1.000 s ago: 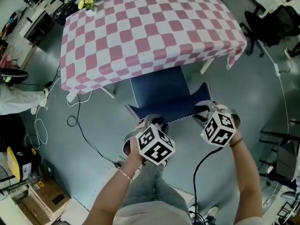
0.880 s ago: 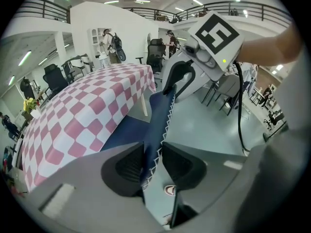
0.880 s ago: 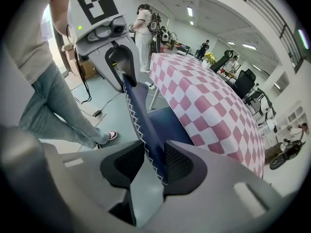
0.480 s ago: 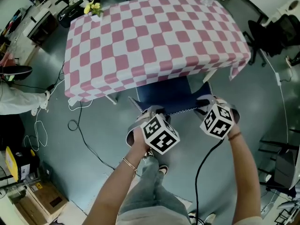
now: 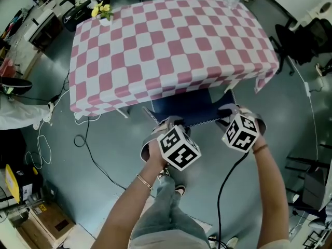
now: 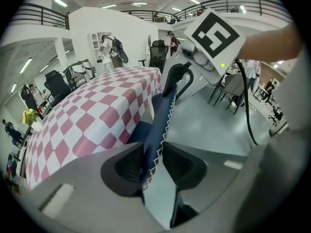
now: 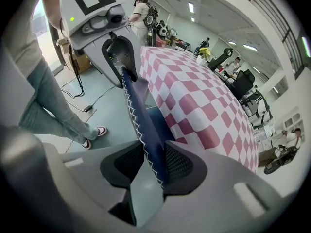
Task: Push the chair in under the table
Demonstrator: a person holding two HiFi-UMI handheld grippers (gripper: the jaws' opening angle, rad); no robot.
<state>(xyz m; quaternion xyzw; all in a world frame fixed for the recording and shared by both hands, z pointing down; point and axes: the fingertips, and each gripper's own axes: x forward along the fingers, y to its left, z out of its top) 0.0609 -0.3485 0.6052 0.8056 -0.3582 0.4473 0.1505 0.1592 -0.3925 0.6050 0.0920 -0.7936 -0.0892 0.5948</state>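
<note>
A: A grey workshop floor (image 5: 282, 118) was seen from above, and a table (image 5: 166, 45) draped in a pink-and-white checked cloth was spread across the far half of the scene.

B: And there was the chair (image 5: 184, 107)! Its blue seat was tucked mostly beneath the near hem of the cloth, with only the backrest (image 5: 194, 119) left showing on the near side.

A: How were the claws set?

B: The left gripper (image 5: 167, 126) was closed on the left end of the backrest's top edge, where the stitched blue fabric was pinched between both pads. The right gripper (image 5: 228, 114) was clamped the same way on the right end. Nothing was judged to be held loosely.

A: So was the line of travel settled?

B: It was. The backrest's long axis was laid left to right, roughly parallel to the table's near edge. The table lay straight beyond it, on the far side of both claws. Neither hand was favoured, since each end was covered. The left claw was placed only a touch nearer the person than the right.

A: And the judgement?

B: A level shove toward the far side was called for. It needed to be shared evenly so the chair would not be swung askew under the cloth. Little travel was thought to remain.
</note>
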